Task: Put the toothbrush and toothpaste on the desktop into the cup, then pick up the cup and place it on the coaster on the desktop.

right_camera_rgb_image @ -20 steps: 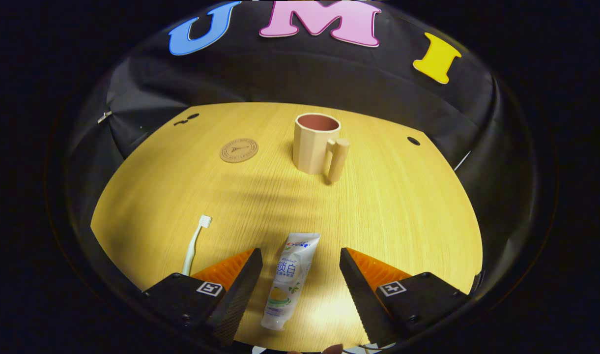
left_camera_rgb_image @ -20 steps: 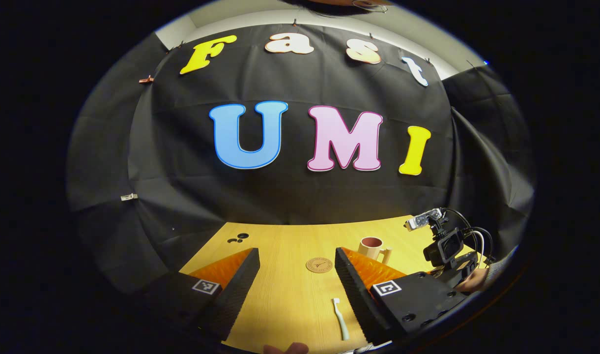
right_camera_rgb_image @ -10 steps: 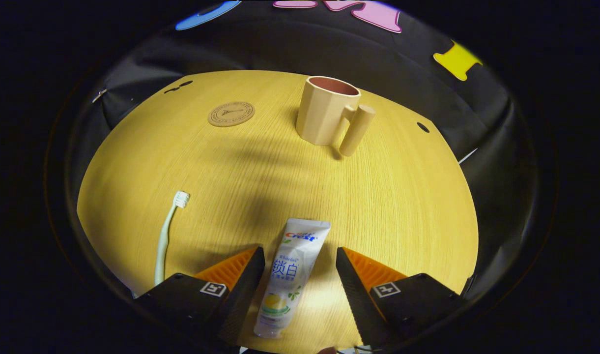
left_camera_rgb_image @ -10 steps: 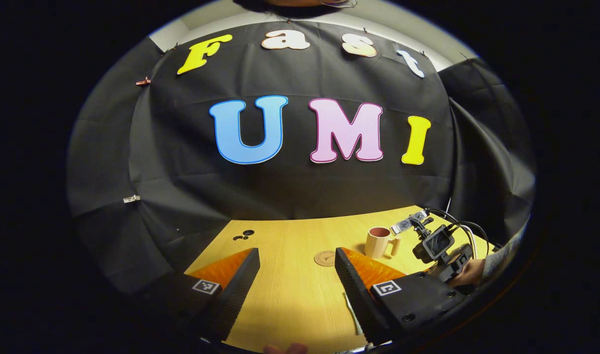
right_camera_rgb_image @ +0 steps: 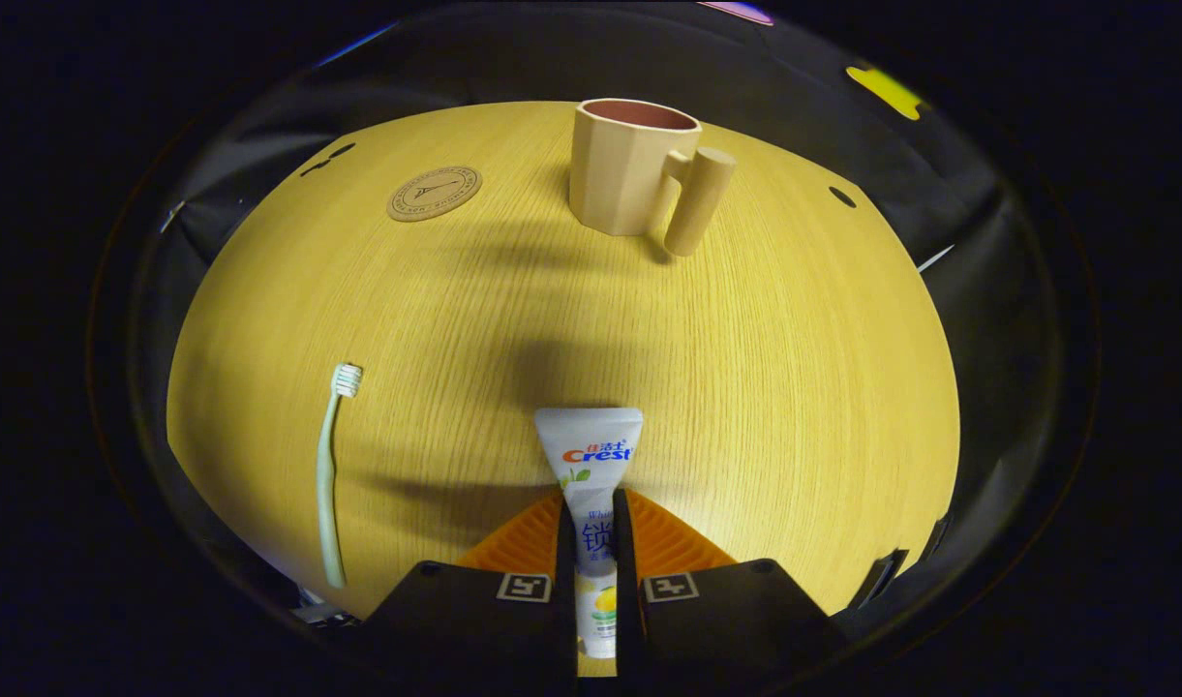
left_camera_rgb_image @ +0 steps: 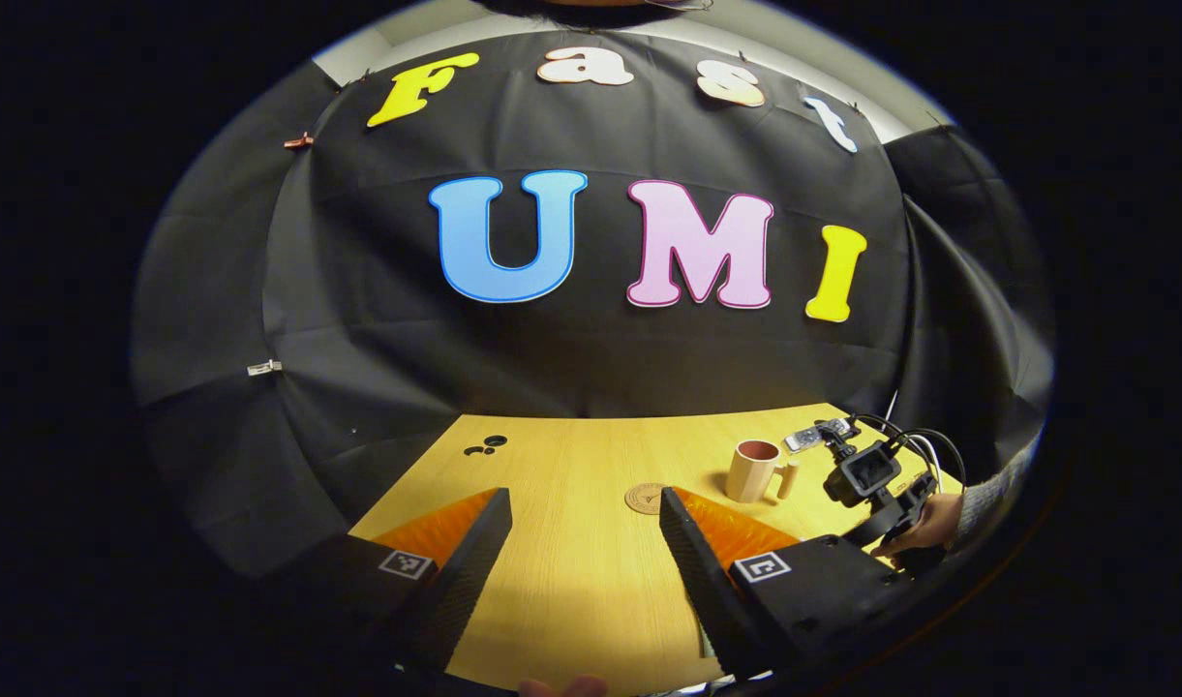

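Observation:
In the right gripper view my right gripper (right_camera_rgb_image: 591, 523) is shut on the white toothpaste tube (right_camera_rgb_image: 591, 450), whose flat end sticks out ahead over the wooden desktop (right_camera_rgb_image: 745, 387). A pale toothbrush (right_camera_rgb_image: 331, 465) lies to the left, bristles away from me. The beige cup (right_camera_rgb_image: 629, 165) with a peg handle stands upright at the far side, and the round coaster (right_camera_rgb_image: 434, 193) lies left of it. In the left gripper view my left gripper (left_camera_rgb_image: 581, 542) hangs open over the desk's near edge, with the cup (left_camera_rgb_image: 753, 469), the coaster (left_camera_rgb_image: 644, 498) and the right gripper (left_camera_rgb_image: 876, 484) in a hand beyond it.
Small dark holes mark the desktop at the far left (right_camera_rgb_image: 324, 160) and far right (right_camera_rgb_image: 841, 196). The black cloth wall rings the desk on all sides. Bare wood lies between the toothpaste and the cup.
My right gripper moved down over the toothpaste tube and shut on it; the tube now points straight ahead. The left gripper drew back slightly and stays open.

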The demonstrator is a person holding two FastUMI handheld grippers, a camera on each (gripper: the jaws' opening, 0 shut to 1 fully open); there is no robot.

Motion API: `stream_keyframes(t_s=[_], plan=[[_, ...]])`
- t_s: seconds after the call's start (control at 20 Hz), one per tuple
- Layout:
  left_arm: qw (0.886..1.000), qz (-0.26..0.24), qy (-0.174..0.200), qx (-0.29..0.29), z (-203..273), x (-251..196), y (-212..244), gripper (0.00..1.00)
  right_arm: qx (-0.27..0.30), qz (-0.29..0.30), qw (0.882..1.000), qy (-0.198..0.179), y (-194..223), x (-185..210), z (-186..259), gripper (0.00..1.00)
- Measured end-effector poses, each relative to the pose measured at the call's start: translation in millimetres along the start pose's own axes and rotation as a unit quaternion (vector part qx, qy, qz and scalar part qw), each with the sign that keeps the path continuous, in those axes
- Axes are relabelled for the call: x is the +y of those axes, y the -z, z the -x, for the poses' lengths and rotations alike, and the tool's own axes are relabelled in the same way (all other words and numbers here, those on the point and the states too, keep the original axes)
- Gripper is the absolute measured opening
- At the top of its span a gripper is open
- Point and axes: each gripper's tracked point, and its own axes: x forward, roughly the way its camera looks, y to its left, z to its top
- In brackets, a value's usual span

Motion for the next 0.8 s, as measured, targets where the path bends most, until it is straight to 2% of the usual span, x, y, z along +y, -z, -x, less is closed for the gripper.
stream_keyframes(t_s=[0.15,0.2,0.25,0.6,0.8], plan=[[1.000,0.005,-0.003,0.005,-3,-3,4,0.97,0.001,-0.030,0.998,-0.055,3,7,3,0.20],[1.000,0.006,-0.002,0.007,-4,-7,4,0.97,-0.008,-0.042,0.997,-0.071,1,10,5,0.15],[1.000,0.007,0.001,0.010,-5,-11,6,0.97,-0.023,-0.048,0.995,-0.080,-2,10,7,0.15],[0.998,0.010,0.035,0.056,-30,-64,33,0.97,-0.128,-0.050,0.984,-0.117,-29,-3,50,0.14],[0.995,-0.006,0.022,0.101,-50,-79,68,0.97,-0.168,-0.046,0.975,-0.136,-39,-20,73,0.14]])
